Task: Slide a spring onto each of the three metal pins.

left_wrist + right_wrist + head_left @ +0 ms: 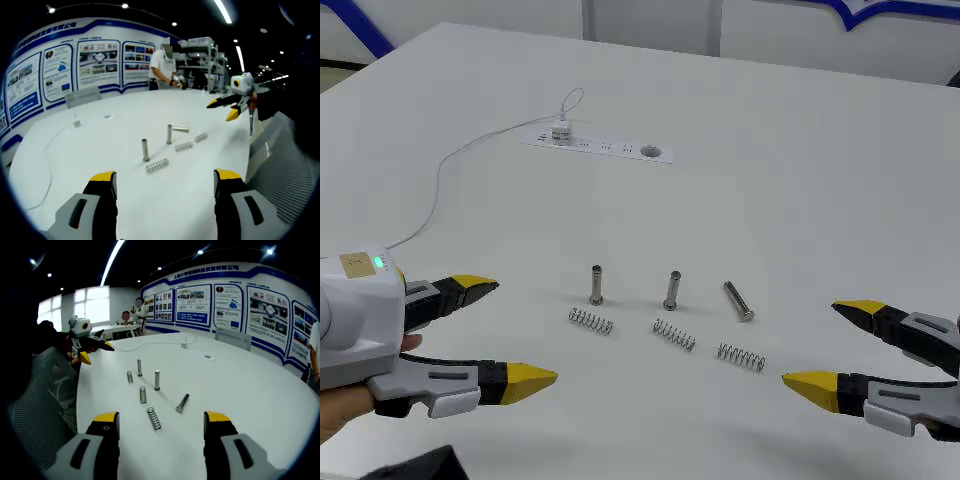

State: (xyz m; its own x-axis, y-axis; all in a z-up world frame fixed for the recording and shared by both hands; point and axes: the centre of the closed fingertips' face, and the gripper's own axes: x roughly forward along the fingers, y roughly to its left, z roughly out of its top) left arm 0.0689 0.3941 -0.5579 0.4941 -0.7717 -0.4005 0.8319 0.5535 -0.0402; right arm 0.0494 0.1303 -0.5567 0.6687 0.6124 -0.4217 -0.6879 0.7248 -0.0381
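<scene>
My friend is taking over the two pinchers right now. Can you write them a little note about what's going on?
Left gripper: open, holding nothing, left of the parts.
Right gripper: open, holding nothing, right of the parts.
Pins: the left pin and middle pin stand upright on the white table. The right pin lies on its side.
Springs: the left spring, middle spring and right spring lie loose, one in front of each pin.
Done: nothing; no spring is on a pin.
Left: all three. The lying pin probably needs holding or standing up first.
</scene>
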